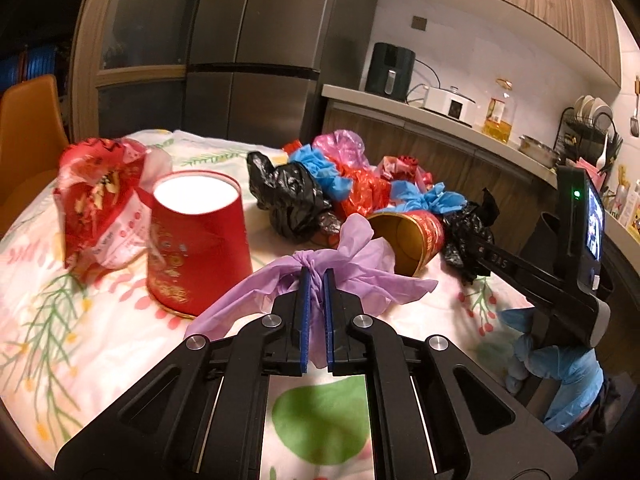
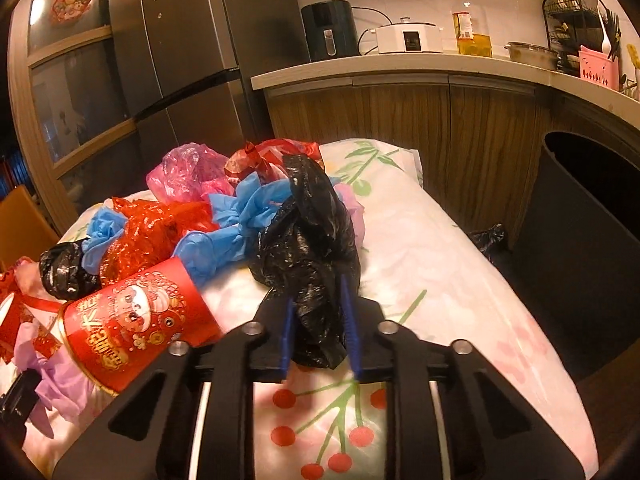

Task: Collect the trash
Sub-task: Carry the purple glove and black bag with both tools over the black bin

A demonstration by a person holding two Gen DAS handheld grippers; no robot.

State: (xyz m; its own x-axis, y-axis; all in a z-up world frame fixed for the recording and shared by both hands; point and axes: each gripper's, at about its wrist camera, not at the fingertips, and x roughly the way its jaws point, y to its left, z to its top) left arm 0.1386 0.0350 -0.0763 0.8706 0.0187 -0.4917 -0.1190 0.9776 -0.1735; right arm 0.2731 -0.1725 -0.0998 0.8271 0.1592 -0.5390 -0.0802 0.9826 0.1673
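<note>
My left gripper (image 1: 316,276) is shut on a crumpled purple plastic bag (image 1: 360,264) lying on the flowered tablecloth (image 1: 80,320). In the right wrist view my right gripper (image 2: 318,292) is shut on a black plastic bag (image 2: 312,236), its blue pads (image 2: 349,312) pressing the bag's lower end. The same purple bag (image 2: 60,376) shows at the lower left there. Behind lies a heap of trash: red, pink and black bags and blue gloves (image 2: 240,212). One red paper cup (image 1: 198,240) stands upside down; another red cup (image 2: 136,320) lies on its side.
A dark bin (image 2: 588,248) stands off the table's right side, below the wooden kitchen counter (image 2: 400,68). A fridge (image 1: 256,48) rises behind the table and an orange chair (image 1: 28,128) stands at the left. A blue-gloved hand (image 1: 560,372) holds the right tool.
</note>
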